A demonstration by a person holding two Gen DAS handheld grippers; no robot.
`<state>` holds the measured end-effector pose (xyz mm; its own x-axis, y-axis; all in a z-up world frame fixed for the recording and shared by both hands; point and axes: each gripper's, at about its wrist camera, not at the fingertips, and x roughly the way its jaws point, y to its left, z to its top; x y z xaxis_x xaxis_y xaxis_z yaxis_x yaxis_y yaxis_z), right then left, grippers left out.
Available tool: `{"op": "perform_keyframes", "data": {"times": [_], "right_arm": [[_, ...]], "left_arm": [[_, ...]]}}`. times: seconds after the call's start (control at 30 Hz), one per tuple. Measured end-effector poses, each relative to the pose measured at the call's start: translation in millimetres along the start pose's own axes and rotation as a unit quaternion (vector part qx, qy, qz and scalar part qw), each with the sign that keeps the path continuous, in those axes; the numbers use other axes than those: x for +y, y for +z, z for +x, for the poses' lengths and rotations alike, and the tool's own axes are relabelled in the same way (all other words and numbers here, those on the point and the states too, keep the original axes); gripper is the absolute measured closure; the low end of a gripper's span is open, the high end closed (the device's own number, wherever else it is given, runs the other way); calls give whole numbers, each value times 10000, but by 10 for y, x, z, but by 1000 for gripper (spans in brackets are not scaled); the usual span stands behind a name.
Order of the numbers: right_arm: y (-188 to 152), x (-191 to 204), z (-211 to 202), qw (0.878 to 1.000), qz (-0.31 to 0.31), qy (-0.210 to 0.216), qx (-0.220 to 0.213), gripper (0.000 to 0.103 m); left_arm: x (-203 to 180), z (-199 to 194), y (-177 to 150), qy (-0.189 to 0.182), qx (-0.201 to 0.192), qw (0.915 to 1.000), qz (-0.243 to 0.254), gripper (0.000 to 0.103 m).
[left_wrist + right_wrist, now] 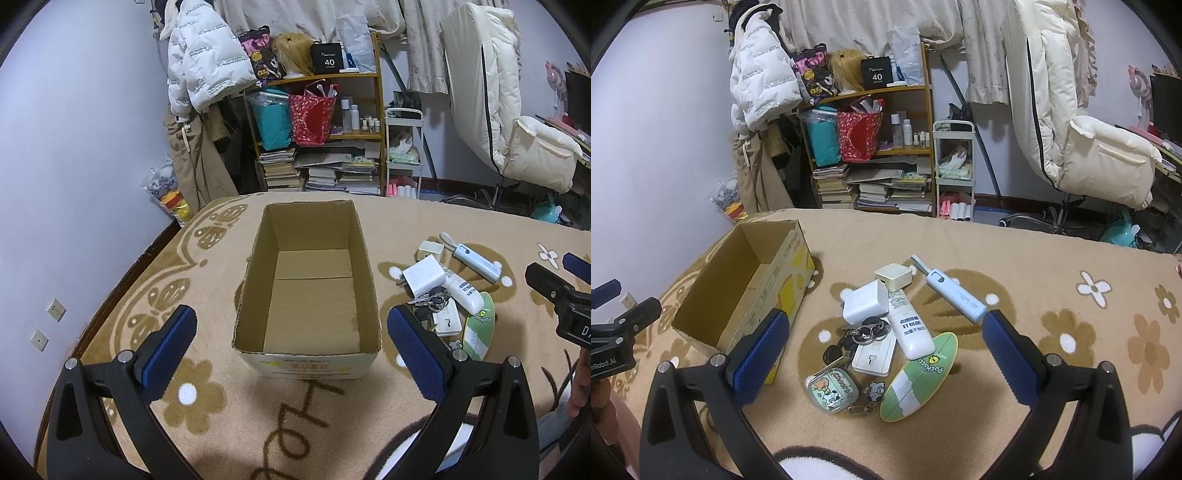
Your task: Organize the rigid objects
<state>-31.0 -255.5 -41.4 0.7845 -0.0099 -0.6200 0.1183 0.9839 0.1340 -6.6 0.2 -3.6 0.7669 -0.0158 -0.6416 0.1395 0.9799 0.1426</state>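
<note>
Beside the open cardboard box [738, 291], on its right-hand side as the person faces it, a small heap of hard objects lies on the beige flowered blanket [1052, 280], and the box itself shows a bare floor, so I judge the sorting has not yet begun. The right gripper [886, 354] hangs above the heap with its jaws spread wide and nothing between them; the left gripper [291, 343] hangs just short of the box's near wall, likewise wide open and holding nothing. Farthest from the box lies a pale blue stick-shaped gadget [955, 293], apart from most of the pile, and this looks the easiest first pick. Nearer the box, a white charger block [864, 301] leans on a cream cube [894, 277], a white tube [911, 328] overlaps a green oval card [918, 376], and a bunch of keys [864, 332] rests on a white flat case [873, 356], with a round green tin [833, 386] and a small charm [873, 389] at the pile's near edge. To do this step well, the right gripper should probably come straight down over one free-lying piece, close across its narrow width, and lift clear before swinging toward the box, so that neighbours are not dragged. The left gripper could steady the box wall if it shifts on the soft blanket.
</note>
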Motion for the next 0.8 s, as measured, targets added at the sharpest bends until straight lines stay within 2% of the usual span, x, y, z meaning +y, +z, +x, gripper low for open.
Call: {"op": "perform_keyframes", "data": {"times": [0.8], "right_arm": [[8,-5,7,10000,13,2,9,0]], "left_arm": [[-14,-36,21,75,-37,10000,34,1]]}}
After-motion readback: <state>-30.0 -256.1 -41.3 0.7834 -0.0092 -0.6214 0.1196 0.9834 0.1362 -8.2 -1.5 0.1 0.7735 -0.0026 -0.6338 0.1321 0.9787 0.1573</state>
